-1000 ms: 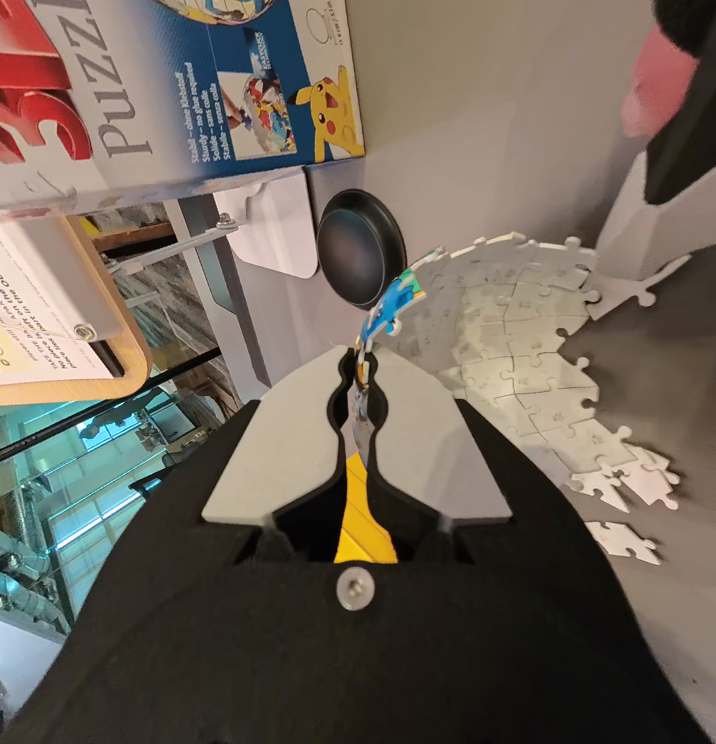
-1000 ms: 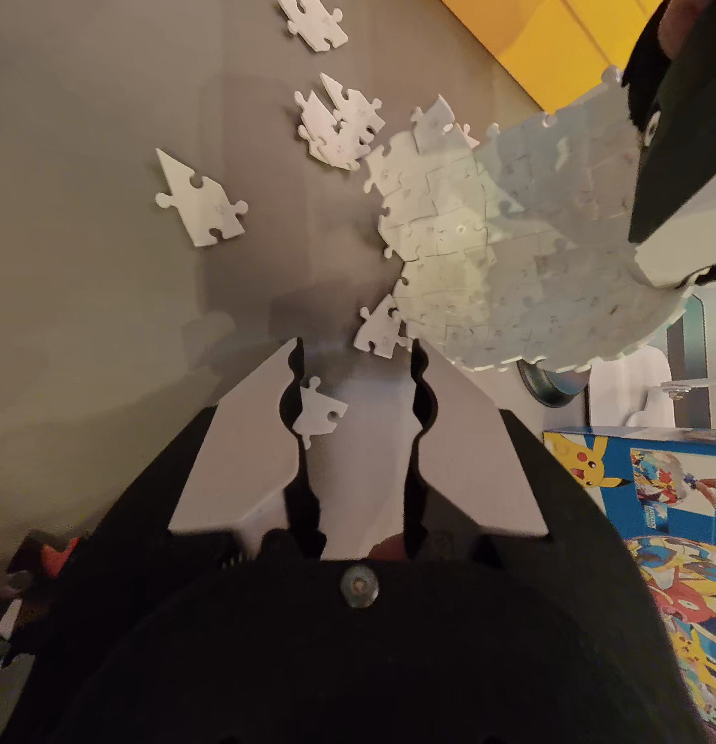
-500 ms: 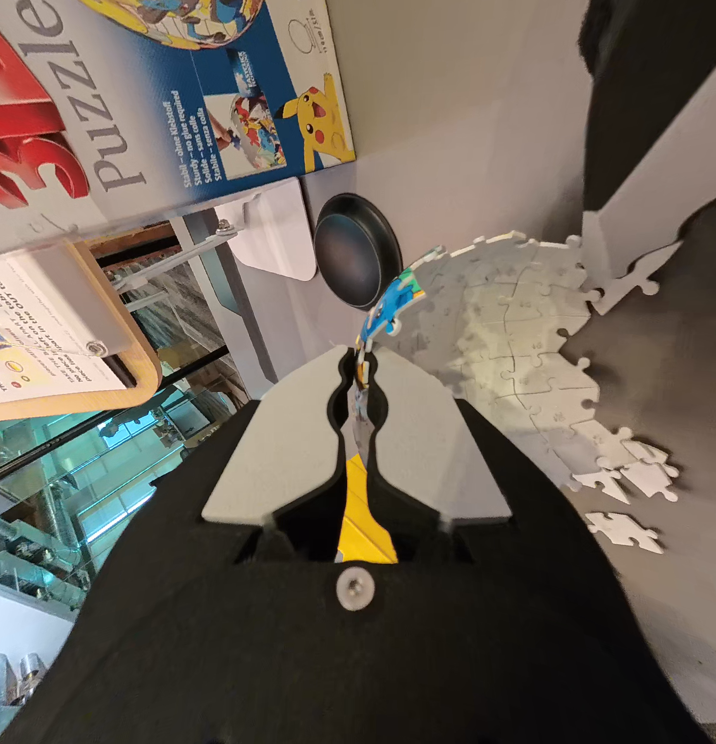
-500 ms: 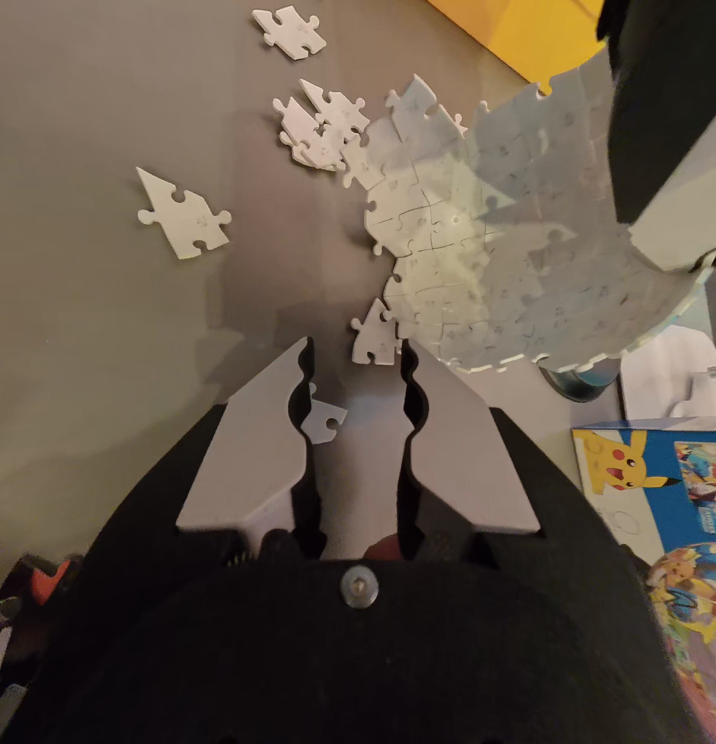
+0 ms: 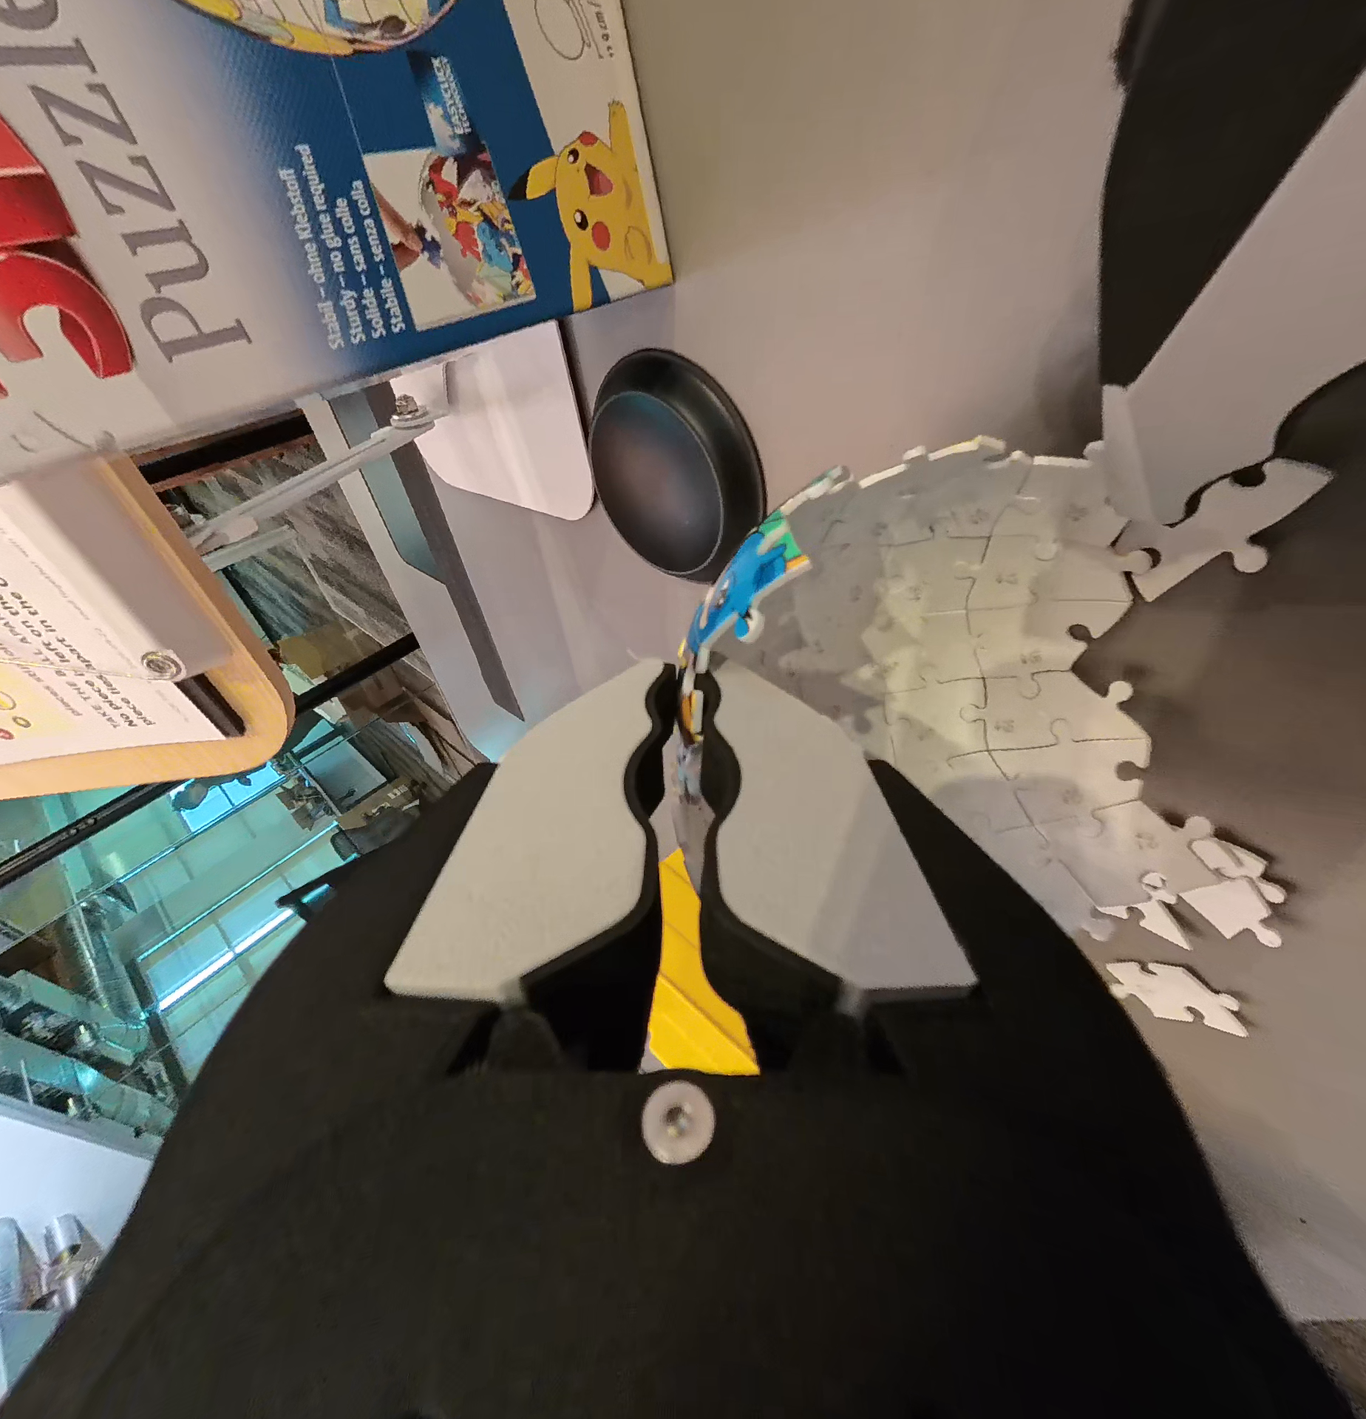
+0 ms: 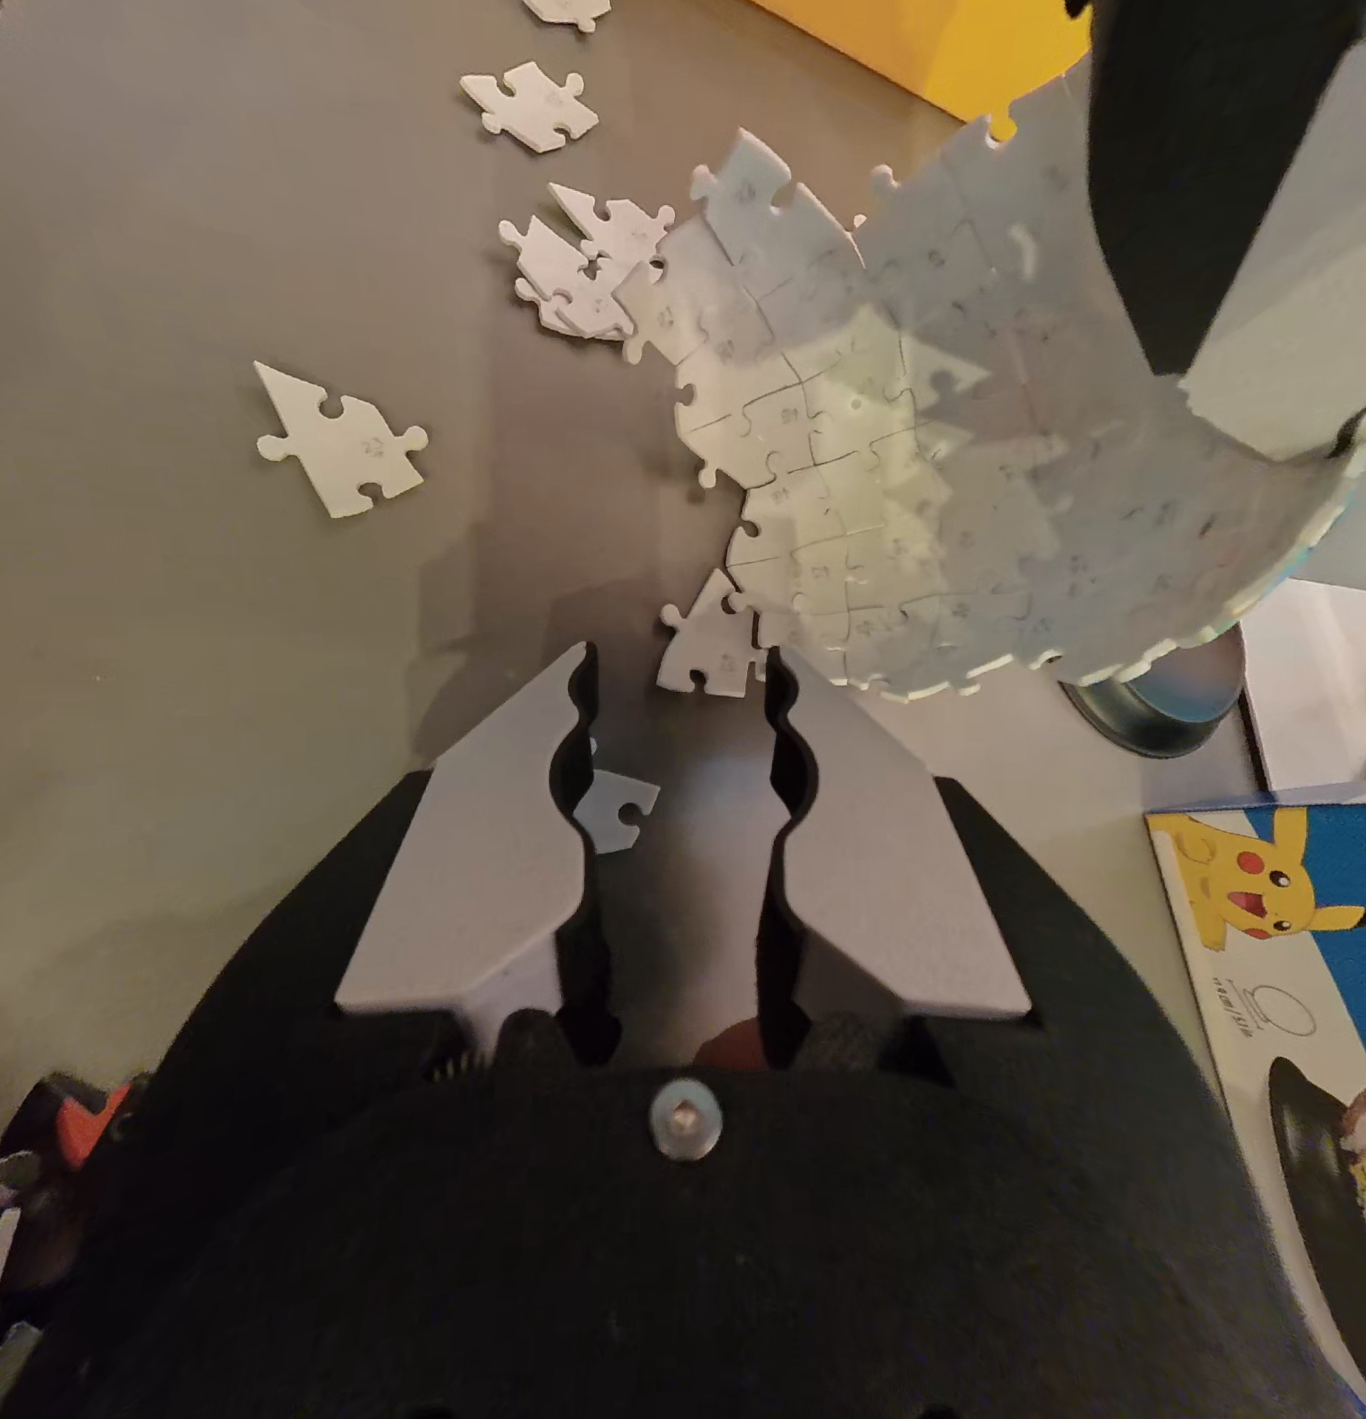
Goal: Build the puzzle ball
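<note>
The left gripper (image 5: 691, 683) is pinched on the rim of the shell (image 5: 979, 668), a curved sheet of joined pieces, white and numbered inside, printed blue and green on the outer edge. In the right wrist view this gripper enters from 1 o'clock, holding the shell (image 6: 918, 476) tilted above the grey table (image 6: 165, 537). The right gripper (image 6: 676, 676) is spread, held low over the table, a piece (image 6: 618, 818) lying between its fingers, seemingly untouched. Loose pieces (image 6: 342, 441) are scattered from 9 to 12 o'clock. The box (image 6: 1271, 906) sits at 3 o'clock.
</note>
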Tool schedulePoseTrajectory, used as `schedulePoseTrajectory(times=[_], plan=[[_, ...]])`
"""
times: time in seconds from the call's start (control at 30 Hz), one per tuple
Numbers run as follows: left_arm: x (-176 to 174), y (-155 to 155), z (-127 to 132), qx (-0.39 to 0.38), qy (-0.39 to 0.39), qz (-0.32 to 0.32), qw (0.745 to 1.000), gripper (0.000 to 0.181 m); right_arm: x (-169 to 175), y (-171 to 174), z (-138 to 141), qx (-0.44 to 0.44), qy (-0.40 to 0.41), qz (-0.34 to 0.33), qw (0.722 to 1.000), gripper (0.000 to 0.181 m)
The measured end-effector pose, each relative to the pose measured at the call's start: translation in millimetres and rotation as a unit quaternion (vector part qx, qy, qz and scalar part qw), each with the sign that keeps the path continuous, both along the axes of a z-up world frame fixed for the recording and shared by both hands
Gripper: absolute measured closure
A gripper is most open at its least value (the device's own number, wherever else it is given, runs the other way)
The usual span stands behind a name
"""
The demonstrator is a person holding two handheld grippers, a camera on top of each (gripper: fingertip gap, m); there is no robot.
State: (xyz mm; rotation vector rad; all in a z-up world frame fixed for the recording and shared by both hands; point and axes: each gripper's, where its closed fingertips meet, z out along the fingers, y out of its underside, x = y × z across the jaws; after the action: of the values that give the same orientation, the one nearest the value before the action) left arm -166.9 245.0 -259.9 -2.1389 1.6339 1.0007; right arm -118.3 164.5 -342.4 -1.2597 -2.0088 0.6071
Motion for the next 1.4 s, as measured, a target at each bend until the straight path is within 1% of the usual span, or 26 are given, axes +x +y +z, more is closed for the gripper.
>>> schedulePoseTrajectory(times=[0.37, 0.8, 1.1, 1.4], plan=[[-3, 2, -3, -0.007, 0.021, -0.003, 1.000, 0.177, 2, 0, 1, 0.001, 0.000, 0.002, 1.000, 0.135], [-6, 2, -5, -0.017, 0.030, 0.012, 0.999, 0.176, 1, -1, 0, -0.018, 0.017, -0.004, 1.000, 0.138], [-15, -3, -10, -0.042, 0.035, 0.038, 0.998, 0.161, 1, 0, -1, -0.038, 0.013, -0.010, 0.999, 0.137], [-20, -12, -15, -0.087, 0.033, 0.061, 0.994, 0.143, 0, 0, -2, -0.052, 0.009, -0.013, 0.999, 0.138]])
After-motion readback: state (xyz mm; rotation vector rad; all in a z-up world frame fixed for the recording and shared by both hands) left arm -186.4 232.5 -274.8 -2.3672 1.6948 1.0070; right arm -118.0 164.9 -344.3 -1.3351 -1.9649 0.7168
